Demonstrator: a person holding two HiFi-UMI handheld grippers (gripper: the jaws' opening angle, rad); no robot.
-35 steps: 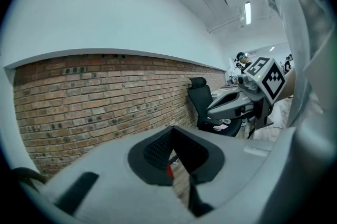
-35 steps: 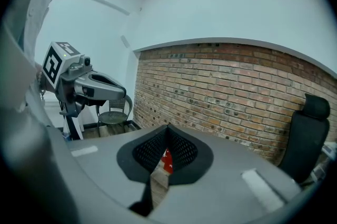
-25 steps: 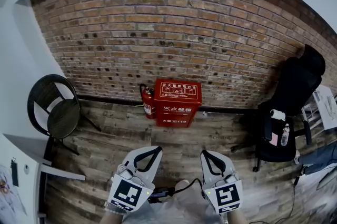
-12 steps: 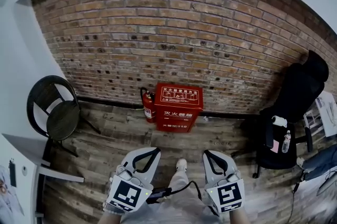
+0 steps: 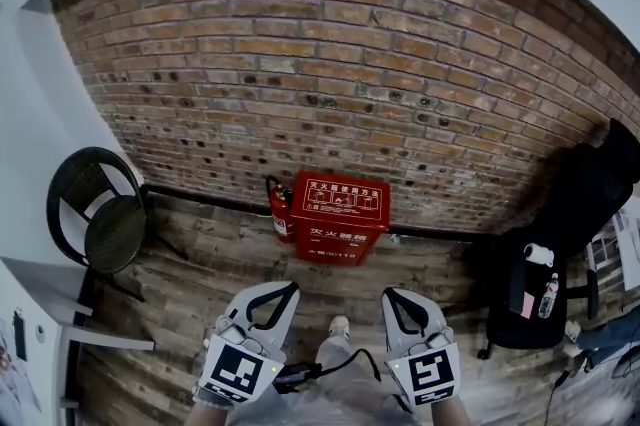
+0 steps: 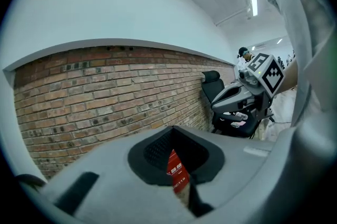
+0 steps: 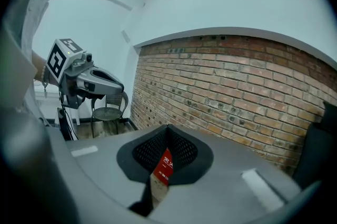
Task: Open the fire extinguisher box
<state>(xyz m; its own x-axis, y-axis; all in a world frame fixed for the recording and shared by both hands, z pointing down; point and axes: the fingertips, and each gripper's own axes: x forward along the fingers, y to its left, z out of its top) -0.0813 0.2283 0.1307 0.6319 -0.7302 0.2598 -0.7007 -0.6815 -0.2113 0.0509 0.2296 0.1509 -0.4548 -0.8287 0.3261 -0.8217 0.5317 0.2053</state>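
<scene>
Brick wall [image 5: 350, 64] behind red fire extinguisher box [image 5: 338, 219]

A floor of weathered wooden planks [image 5: 230, 249] runs up to a brick wall [image 5: 350, 64]; a red fire extinguisher box [image 5: 338, 217] stands on it, closed, at the wall's foot; a fire extinguisher [image 5: 282, 214] stands just beside the box, on its left; a round-backed black chair [image 5: 98, 214] stands well apart at the left; a black office chair [image 5: 540, 284] stands at the right; a pale shoe [image 5: 339, 326] rests on the nearer planks.
</scene>
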